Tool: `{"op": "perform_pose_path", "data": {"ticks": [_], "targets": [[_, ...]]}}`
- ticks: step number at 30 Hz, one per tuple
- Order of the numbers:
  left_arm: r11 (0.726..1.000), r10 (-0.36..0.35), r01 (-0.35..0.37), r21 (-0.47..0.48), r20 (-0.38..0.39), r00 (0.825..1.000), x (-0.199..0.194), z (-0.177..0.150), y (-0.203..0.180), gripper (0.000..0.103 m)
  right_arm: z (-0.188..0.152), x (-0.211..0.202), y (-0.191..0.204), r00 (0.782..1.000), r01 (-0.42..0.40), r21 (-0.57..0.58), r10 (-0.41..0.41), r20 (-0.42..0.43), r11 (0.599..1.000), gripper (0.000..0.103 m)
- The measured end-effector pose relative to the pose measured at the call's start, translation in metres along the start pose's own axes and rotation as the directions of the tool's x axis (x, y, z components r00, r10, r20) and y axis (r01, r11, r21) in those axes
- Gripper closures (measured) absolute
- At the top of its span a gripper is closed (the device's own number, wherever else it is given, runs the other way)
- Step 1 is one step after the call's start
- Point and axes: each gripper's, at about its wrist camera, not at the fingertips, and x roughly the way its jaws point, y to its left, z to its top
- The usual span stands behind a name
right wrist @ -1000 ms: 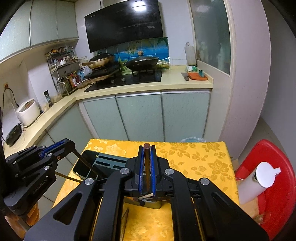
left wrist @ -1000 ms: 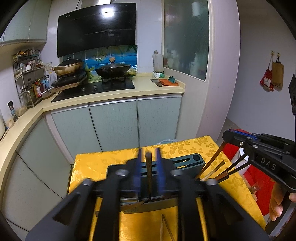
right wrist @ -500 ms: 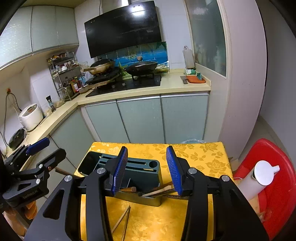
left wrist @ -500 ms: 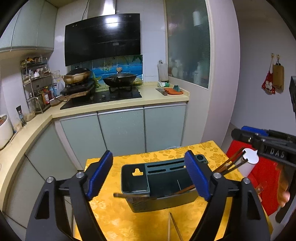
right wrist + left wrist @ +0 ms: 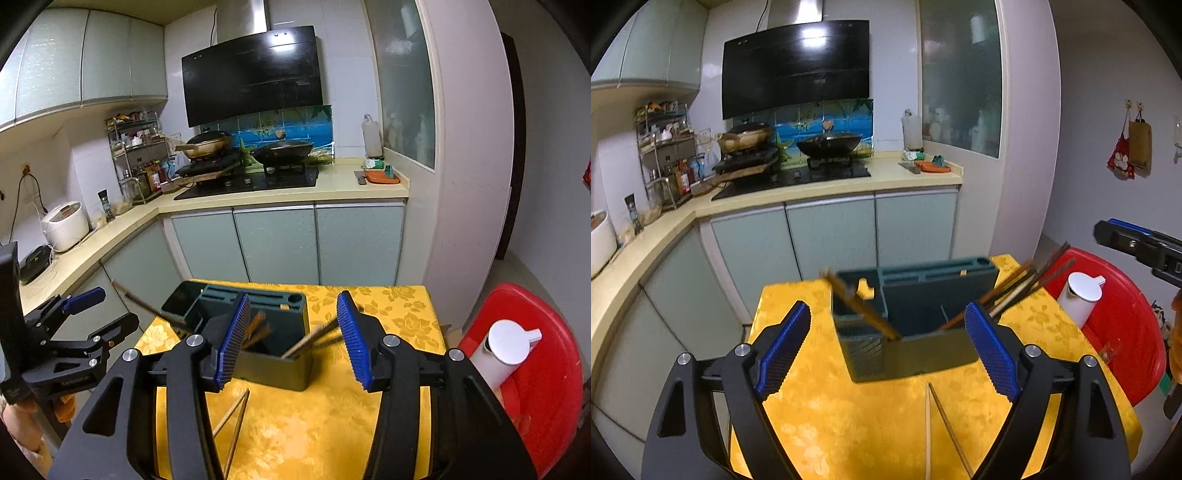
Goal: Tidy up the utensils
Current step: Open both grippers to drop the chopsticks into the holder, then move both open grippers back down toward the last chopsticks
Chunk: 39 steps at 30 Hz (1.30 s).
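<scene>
A dark green utensil holder (image 5: 916, 325) stands on the yellow table (image 5: 849, 424); it also shows in the right wrist view (image 5: 273, 354). A brown chopstick (image 5: 860, 306) leans out of its left side, and several chopsticks (image 5: 1015, 291) lean out to the right. Two loose chopsticks (image 5: 932, 424) lie on the cloth in front; the right wrist view shows them too (image 5: 232, 424). My left gripper (image 5: 886, 354) is open and empty, just before the holder. My right gripper (image 5: 291, 339) is open and empty, its fingers on either side of the holder.
A red plastic stool (image 5: 1123, 325) with a white bottle (image 5: 1082, 295) stands right of the table. Kitchen cabinets (image 5: 831, 236) and a counter with a stove and pans lie behind. The table's edges fall off to the left and the near right.
Both grippers have opened and let go of their chopsticks, which now rest in the holder. Both grippers have pulled back and up from it.
</scene>
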Motion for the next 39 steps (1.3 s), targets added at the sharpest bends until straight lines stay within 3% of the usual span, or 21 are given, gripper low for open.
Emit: {"op": "perform_pose_path", "data": {"ticks": [8, 15, 28, 39], "targets": [[1.000, 0.023, -0.023, -0.011, -0.033, 0.999, -0.009, -0.043, 0.000, 0.020, -0.057, -0.017, 0.008, 0.999, 0.047, -0.049, -0.047, 0.011, 0.998, 0.055], [0.998, 0.051, -0.053, -0.017, -0.091, 0.995, -0.006, -0.085, 0.000, 0.020, -0.110, -0.030, 0.017, 0.998, 0.068, -0.085, -0.068, 0.007, 0.994, 0.048], [0.993, 0.069, -0.085, -0.081, -0.188, 0.980, 0.001, -0.148, 0.003, 0.020, -0.163, -0.029, 0.029, 0.995, 0.102, -0.093, -0.102, 0.000, 0.990, 0.048], [0.991, 0.082, -0.106, -0.083, -0.254, 0.964, 0.009, -0.181, 0.005, 0.020, -0.182, -0.017, 0.017, 0.991, 0.131, -0.036, -0.132, -0.029, 0.991, 0.048]]}}
